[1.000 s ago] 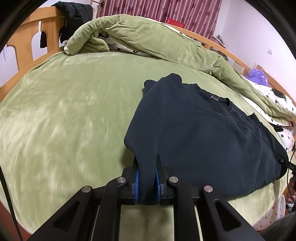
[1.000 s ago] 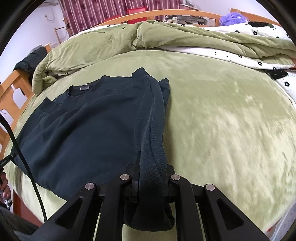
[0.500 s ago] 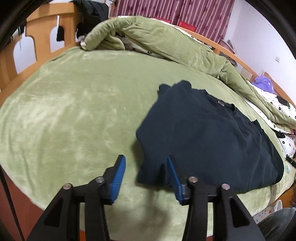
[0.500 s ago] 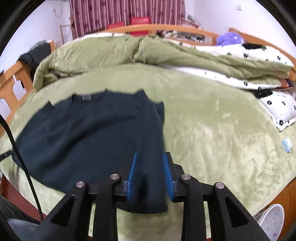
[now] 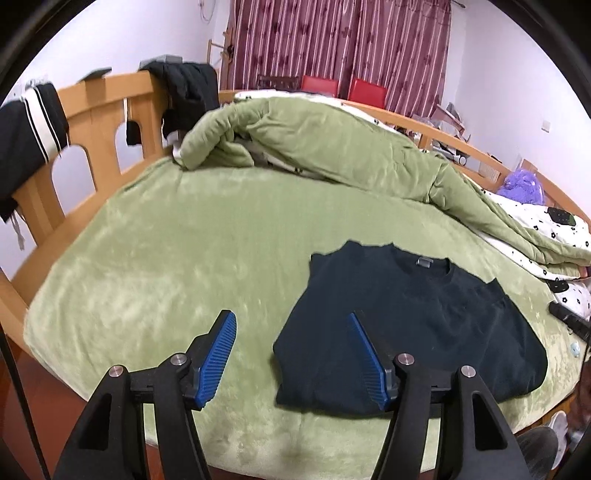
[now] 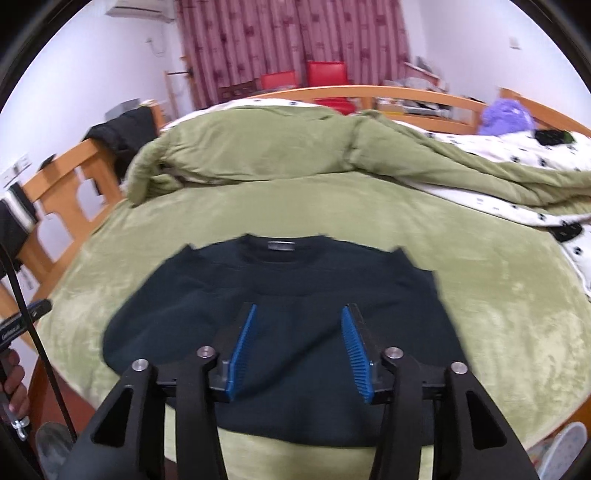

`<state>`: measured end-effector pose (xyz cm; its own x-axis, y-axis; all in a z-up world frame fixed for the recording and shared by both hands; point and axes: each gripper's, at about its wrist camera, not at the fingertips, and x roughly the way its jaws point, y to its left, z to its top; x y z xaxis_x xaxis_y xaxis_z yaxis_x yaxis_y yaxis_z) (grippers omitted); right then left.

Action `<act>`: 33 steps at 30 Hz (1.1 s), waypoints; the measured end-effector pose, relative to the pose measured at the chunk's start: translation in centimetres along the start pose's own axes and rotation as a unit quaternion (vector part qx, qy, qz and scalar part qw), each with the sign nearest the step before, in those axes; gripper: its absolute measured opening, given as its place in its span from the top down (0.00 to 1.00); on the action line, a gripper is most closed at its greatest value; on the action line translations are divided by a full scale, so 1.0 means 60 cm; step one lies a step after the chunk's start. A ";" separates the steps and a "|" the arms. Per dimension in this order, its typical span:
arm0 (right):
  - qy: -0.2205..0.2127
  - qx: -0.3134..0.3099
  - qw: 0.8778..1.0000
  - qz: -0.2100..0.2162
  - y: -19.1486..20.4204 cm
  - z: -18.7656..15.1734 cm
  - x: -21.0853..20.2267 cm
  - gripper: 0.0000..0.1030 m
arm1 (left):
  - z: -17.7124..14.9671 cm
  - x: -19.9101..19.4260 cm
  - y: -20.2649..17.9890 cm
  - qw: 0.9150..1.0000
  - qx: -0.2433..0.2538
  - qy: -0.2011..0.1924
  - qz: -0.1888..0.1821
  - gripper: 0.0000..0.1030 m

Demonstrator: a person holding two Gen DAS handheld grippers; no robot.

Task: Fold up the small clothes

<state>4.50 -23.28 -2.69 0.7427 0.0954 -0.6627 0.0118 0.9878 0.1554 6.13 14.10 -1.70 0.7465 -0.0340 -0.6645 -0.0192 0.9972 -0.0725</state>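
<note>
Sweater (image 5: 406, 332): I found the dark sweater lying flat on the green bedspread (image 5: 166, 258), sleeves folded in, collar label away from me, near the bed's front edge.
Left claw (image 5: 291, 328): my left claw's jaws had just been opening and stood apart, blue pads bare; nothing was gripped. Its right-hand finger (image 5: 365, 358) showed in front of the sweater's left edge, the other in front of bare bedspread.
Right claw (image 6: 298, 325): jaws had likewise just been opening and stood apart and empty, both blue pads showing in front of the sweater's middle, clear of the cloth.
Left view only: a black garment with white stripes (image 5: 29, 133) hung on the wooden bed frame (image 5: 107, 96), plus a dark remote-like item (image 5: 569, 321) by the right edge.
Right view only: a hand (image 6: 14, 380) at the far left gripping a handle, and a wall air conditioner (image 6: 140, 7).
Both views: a bunched green quilt (image 6: 258, 147), a purple fluffy thing (image 6: 506, 114), red chairs (image 6: 327, 74), striped curtains (image 5: 332, 40).
</note>
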 end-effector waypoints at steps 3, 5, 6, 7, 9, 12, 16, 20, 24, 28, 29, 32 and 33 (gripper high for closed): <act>0.005 -0.025 1.000 0.014 0.061 -0.007 0.012 0.48 | 0.012 -0.010 0.000 1.000 -0.003 -0.007 0.008 0.41; 0.011 -0.040 0.999 0.025 0.105 -0.018 0.028 0.45 | 0.019 -0.009 0.003 1.000 -0.009 -0.005 0.017 0.41; 0.015 -0.043 0.998 0.031 0.122 -0.023 0.035 0.44 | 0.021 -0.008 0.005 1.000 -0.010 -0.007 0.021 0.41; 0.020 -0.047 0.998 0.038 0.141 -0.029 0.045 0.44 | 0.023 -0.007 0.009 1.000 -0.010 -0.009 0.025 0.41; 0.032 -0.060 0.997 0.048 0.181 -0.044 0.066 0.43 | 0.023 -0.004 0.022 0.999 -0.014 -0.013 0.037 0.41; 0.048 -0.089 0.993 0.063 0.247 -0.072 0.101 0.41 | 0.016 0.006 0.053 0.998 -0.022 -0.014 0.052 0.41; 0.063 -0.120 0.987 0.083 0.320 -0.112 0.140 0.35 | 0.001 0.023 0.098 0.997 -0.031 -0.011 0.069 0.41; 0.073 -0.156 0.979 0.111 0.388 -0.163 0.175 0.29 | -0.015 0.044 0.145 0.996 -0.046 0.002 0.076 0.41; 0.078 -0.183 0.974 0.110 0.427 -0.203 0.203 0.27 | -0.021 0.052 0.181 0.996 -0.063 0.008 0.070 0.41; 0.070 -0.209 0.973 0.071 0.454 -0.225 0.238 0.23 | -0.019 0.054 0.201 0.995 -0.076 0.006 0.063 0.41; 0.062 -0.221 0.971 0.064 0.462 -0.228 0.243 0.17 | -0.018 0.054 0.204 0.995 -0.076 0.004 0.063 0.41; 0.048 -0.261 0.964 0.030 0.489 -0.238 0.265 0.11 | -0.019 0.058 0.217 0.995 -0.083 0.003 0.059 0.41; 0.045 -0.273 0.961 0.014 0.497 -0.241 0.273 0.11 | -0.019 0.060 0.219 0.995 -0.085 0.004 0.059 0.41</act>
<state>7.37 9.53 -19.50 0.6764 0.1079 -0.7286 -0.3778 0.9000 -0.2175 7.81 27.03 -5.91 0.7271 0.0823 -0.6816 -0.2192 0.9687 -0.1168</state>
